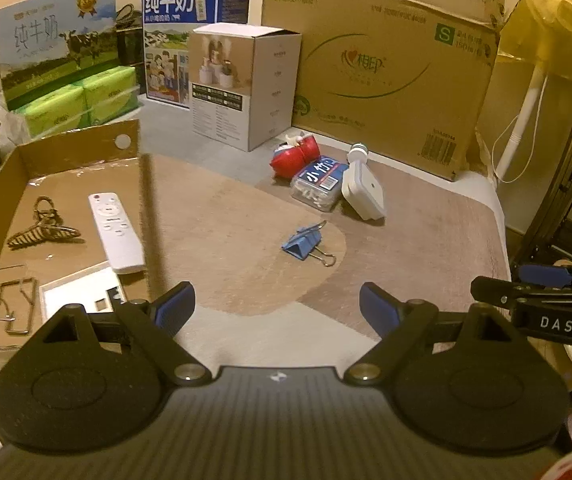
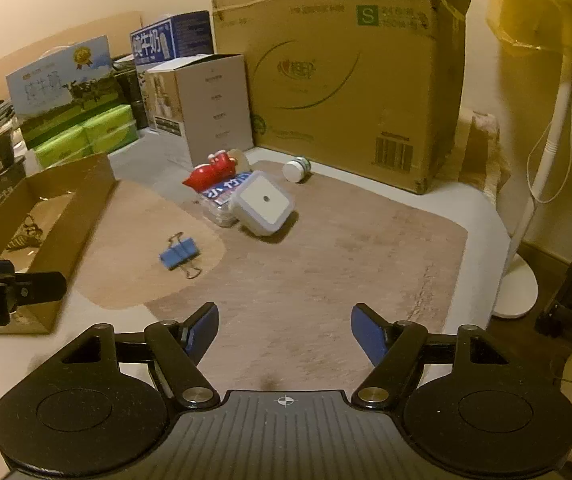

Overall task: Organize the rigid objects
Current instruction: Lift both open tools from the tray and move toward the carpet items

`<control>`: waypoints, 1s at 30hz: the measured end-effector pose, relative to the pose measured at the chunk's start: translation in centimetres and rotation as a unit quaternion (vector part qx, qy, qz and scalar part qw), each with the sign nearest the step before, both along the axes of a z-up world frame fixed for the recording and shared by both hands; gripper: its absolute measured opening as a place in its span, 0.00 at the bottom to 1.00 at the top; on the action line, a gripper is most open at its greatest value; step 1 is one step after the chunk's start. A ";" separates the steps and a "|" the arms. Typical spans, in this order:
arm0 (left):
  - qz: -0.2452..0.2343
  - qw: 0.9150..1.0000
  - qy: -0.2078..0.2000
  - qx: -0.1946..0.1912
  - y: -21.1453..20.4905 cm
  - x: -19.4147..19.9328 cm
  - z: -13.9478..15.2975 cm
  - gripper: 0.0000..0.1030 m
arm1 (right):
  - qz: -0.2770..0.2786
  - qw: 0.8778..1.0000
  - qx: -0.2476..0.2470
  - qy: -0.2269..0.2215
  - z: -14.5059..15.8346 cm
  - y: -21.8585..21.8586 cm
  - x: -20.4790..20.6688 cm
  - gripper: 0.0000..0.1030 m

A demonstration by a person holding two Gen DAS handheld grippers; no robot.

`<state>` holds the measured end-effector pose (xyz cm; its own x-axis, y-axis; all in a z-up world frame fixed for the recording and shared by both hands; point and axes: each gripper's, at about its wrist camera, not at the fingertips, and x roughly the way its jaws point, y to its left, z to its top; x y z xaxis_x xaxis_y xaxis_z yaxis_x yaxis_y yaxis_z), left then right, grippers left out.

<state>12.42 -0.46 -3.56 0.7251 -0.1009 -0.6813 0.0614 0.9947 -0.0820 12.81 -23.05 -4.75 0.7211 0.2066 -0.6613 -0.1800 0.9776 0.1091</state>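
Both grippers empty, clip ahead on the mat

I am hovering both grippers with fingers apart, nothing between them; the blue clip (image 1: pixel 308 243) is lying mid-mat, handles running toward the near edge, ahead-left of my right gripper (image 2: pixel 284 334), straight ahead of my left gripper (image 1: pixel 277 308), beside the box (image 1: pixel 145 200).

Binder clip (image 1: pixel 306 242) right of tray (image 1: pixel 67 146) (remote (image 1: pixel 114 230) inside).
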 end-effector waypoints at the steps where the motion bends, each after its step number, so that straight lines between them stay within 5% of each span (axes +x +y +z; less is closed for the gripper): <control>1: 0.000 1.000 0.000 0.001 -0.3 0.2 -0.2 0.85 | -0.001 1.000 -0.002 0.000 -0.1 -0.2 0.2 0.71; 12: 0.017 1.000 0.002 0.000 -3.0 3.8 -2.6 0.80 | 0.021 1.000 -0.021 -0.003 -1.5 -2.4 3.7 0.71; 25: 0.049 0.999 0.016 -0.018 -5.4 8.5 -6.6 0.53 | 0.097 0.994 -0.054 -0.022 -3.3 -3.1 10.1 0.71; 30: 0.060 0.998 0.017 -0.026 -5.6 9.6 -7.9 0.51 | 0.109 0.992 -0.058 -0.020 -4.3 -3.2 12.0 0.71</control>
<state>22.04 -6.10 -11.45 0.7109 -0.0496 -0.7016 -0.0622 0.9892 -0.1330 24.81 -26.22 -9.01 0.6932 0.2850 -0.6620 -0.3913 0.9202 -0.0137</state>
